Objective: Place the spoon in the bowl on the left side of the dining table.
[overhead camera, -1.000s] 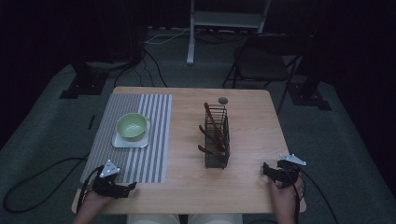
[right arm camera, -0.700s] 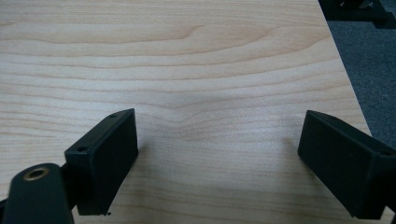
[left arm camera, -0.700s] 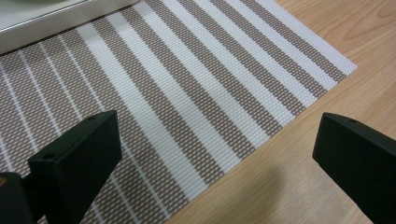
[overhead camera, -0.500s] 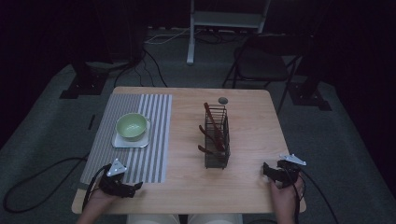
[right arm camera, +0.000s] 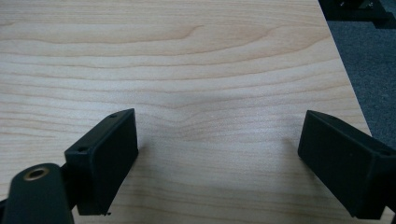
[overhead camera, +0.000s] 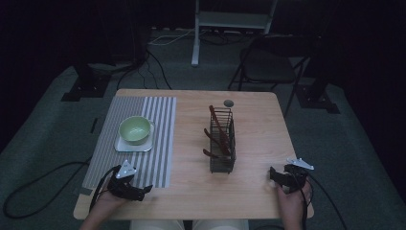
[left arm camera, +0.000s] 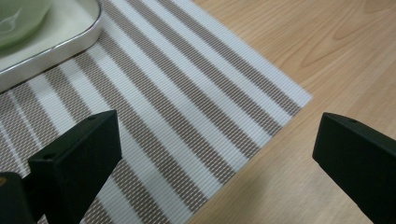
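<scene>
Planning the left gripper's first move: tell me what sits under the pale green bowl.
The pale green bowl rests on a white rectangular tray, which lies on the grey-and-white striped placemat. The tray's middle is covered by the bowl.

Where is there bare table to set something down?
Bare wood lies between the striped mat and the wire rack, and right of the rack toward the right gripper. The mat's far half is crowded by the green bowl on its tray.
</scene>
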{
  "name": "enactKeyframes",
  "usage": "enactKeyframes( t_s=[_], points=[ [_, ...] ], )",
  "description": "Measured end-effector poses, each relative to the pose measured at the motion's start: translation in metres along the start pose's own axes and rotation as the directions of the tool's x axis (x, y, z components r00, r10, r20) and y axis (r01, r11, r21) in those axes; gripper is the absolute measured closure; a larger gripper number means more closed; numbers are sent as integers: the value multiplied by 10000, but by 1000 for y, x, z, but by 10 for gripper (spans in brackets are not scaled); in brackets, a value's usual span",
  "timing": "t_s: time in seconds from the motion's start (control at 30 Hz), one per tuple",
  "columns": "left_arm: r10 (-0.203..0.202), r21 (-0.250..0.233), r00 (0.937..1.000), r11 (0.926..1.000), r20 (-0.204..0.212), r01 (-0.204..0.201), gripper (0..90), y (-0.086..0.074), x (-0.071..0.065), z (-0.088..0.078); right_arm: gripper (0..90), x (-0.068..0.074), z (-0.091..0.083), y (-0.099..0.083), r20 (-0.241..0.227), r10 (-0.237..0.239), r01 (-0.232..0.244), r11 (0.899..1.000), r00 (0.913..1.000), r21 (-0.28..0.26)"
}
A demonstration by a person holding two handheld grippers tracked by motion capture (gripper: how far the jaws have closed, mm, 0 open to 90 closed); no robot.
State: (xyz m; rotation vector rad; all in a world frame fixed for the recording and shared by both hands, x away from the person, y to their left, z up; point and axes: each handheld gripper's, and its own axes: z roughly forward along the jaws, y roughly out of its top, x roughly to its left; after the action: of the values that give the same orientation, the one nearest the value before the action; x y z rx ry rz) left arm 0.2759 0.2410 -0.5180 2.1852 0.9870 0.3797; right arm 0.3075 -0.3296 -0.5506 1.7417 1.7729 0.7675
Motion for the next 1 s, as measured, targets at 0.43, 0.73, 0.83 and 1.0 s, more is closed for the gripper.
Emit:
enactKeyframes(
  t_s=[0.43, 0.73, 0.83, 1.0],
  points=[
    [498, -337, 9987, 9982, 102, -494, 16, 23, -13, -2, 114, 0, 0, 0, -1, -1, 1, 10000, 10000, 0],
    [1044, -443, 9942, 9937, 277, -1031, 16, 42, -25, 0, 114, 0, 0, 0, -4, 4, -4, 10000, 10000, -10],
    [1163, -523, 9925, 9921, 372, -1143, 16, 48, -29, -1, 114, 0, 0, 0, -2, -3, 3, 10000, 10000, -3],
    [1420, -615, 9888, 9884, 469, -1390, 17, 61, -35, -1, 113, 0, 0, 0, -2, -16, 16, 10000, 10000, -10]
  ],
)
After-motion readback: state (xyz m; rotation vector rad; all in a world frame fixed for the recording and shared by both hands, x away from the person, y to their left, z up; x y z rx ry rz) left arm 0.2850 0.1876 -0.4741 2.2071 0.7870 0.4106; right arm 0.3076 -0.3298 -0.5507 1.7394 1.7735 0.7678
